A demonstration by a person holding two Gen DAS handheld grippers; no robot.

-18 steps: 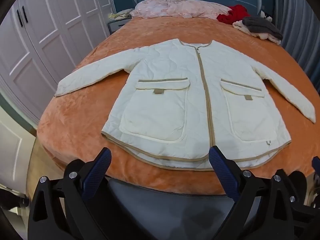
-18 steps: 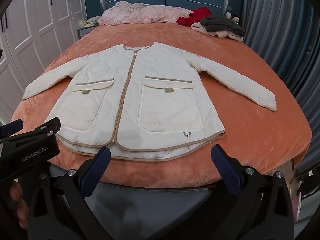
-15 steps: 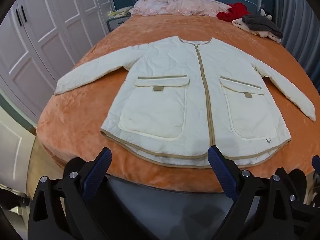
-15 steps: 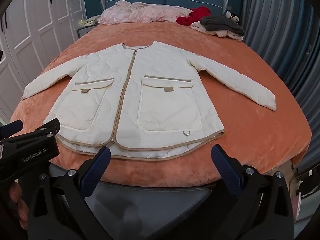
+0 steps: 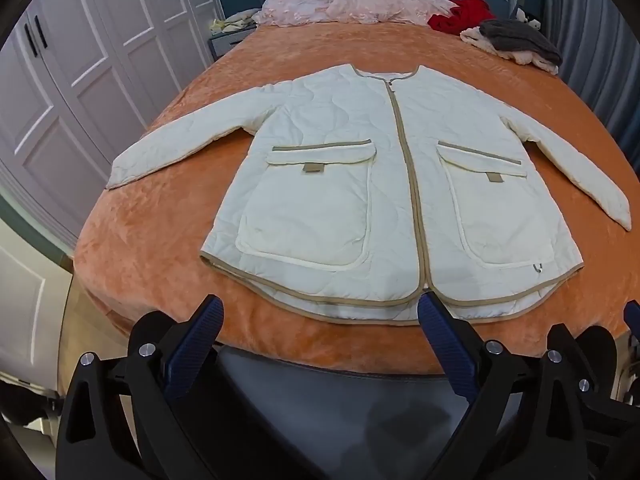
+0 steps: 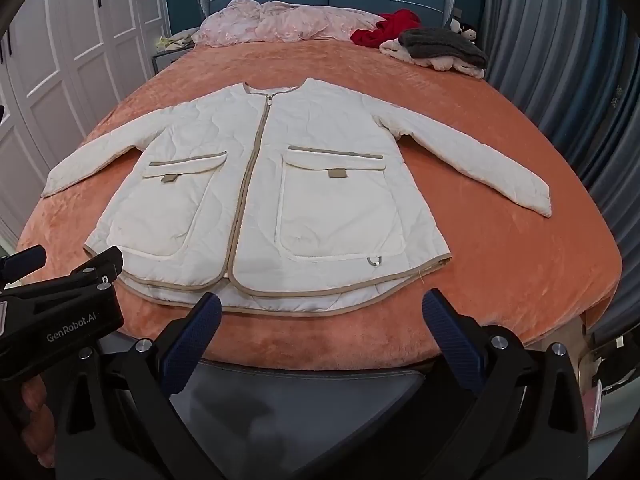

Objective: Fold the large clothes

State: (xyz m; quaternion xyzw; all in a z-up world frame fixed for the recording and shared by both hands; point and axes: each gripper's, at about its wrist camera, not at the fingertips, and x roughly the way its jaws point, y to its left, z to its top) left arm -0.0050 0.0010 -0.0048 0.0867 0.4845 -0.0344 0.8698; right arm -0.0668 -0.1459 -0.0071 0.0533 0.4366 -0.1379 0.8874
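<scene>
Cream quilted jacket [image 5: 384, 200] flat near the bed's [image 6: 520, 280] front edge; both grippers, left [image 5: 320, 320] marked "GenRobot.AI" and right [image 6: 322, 312], fully open, holding nothing.

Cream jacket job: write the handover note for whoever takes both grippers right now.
Left gripper: open, empty, short of the hem.
Right gripper: open, empty, also at the near edge.
Cream jacket: flat, front up, zipped, both sleeves spread out on the orange bed cover.
Done: jacket laid out; no fold made.
Left: fold sleeves in, then the body. Other clothes lie piled by the headboard.
</scene>
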